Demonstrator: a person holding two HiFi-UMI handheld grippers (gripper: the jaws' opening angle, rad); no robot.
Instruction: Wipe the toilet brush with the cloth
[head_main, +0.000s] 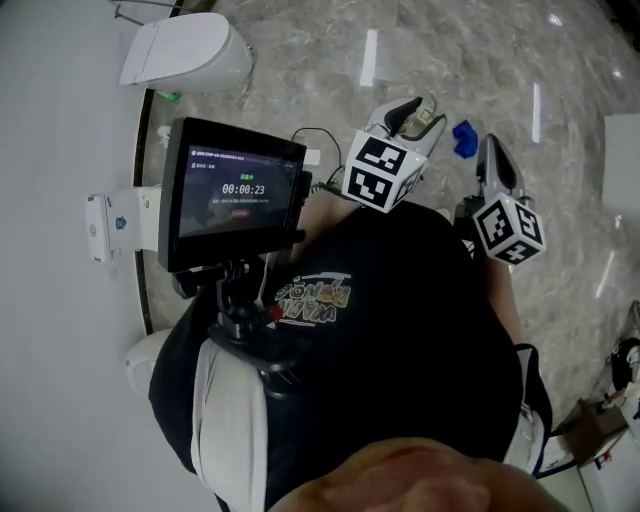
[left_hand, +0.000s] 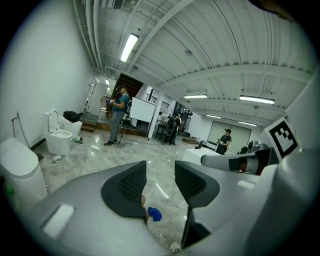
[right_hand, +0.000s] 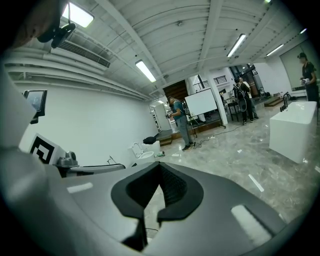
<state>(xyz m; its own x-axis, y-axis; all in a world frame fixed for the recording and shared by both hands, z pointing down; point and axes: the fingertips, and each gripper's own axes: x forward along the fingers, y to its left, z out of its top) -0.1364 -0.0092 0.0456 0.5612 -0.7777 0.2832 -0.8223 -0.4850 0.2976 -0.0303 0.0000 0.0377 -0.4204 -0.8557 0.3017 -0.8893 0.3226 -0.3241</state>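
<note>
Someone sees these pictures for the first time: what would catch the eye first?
A small black screen showing a timer fills the head view's middle left, mounted before the person's chest. Beyond it, a crumpled blue cloth lies on the grey marble floor, seen between the open left gripper and the shut right gripper. A white toilet stands upper left.

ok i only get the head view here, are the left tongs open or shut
observer: open. In the left gripper view the left tongs stand apart with nothing between them.
operator: and the right ones
observer: the right tongs are shut, pads together, holding nothing.
operator: anyone ahead of us
observer: yes, a person stands in the distance, to the right of a toilet.
</note>
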